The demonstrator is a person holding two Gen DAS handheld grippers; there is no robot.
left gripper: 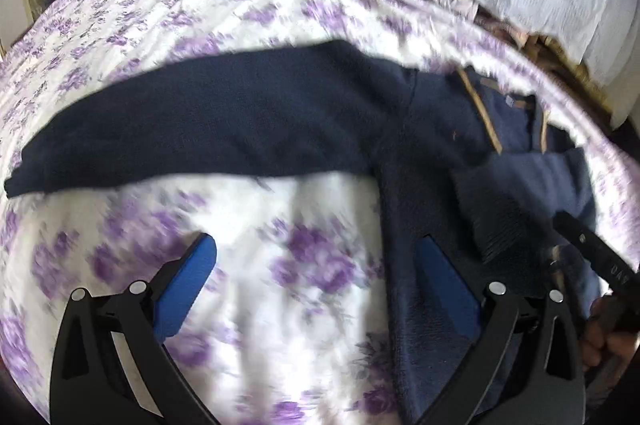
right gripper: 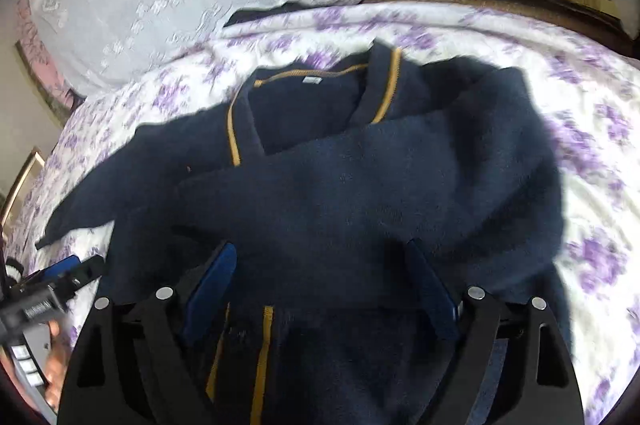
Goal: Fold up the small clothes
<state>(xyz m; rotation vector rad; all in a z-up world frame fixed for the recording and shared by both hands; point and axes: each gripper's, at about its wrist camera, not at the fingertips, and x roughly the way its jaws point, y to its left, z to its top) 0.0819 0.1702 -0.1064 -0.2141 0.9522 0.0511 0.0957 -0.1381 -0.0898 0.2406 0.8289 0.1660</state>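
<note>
Both grippers, left [left gripper: 316, 273] and right [right gripper: 320, 273], jaws wide, empty; navy fleece zip jacket [right gripper: 340, 185] on floral bedspread [left gripper: 160, 17], right over it.

Black linkage arms with silver rivets, blue pads [left gripper: 188, 289] on the jaws.

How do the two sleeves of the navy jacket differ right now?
One sleeve lies stretched straight out over the floral bedspread, flat and unfolded. The other sleeve is folded across the chest of the navy jacket, so it rests on the garment rather than on the bedspread. The stretched sleeve lies ahead of the left gripper; the folded sleeve lies ahead of the right gripper. Both are the same dark navy fleece, and neither is gripped.
</note>
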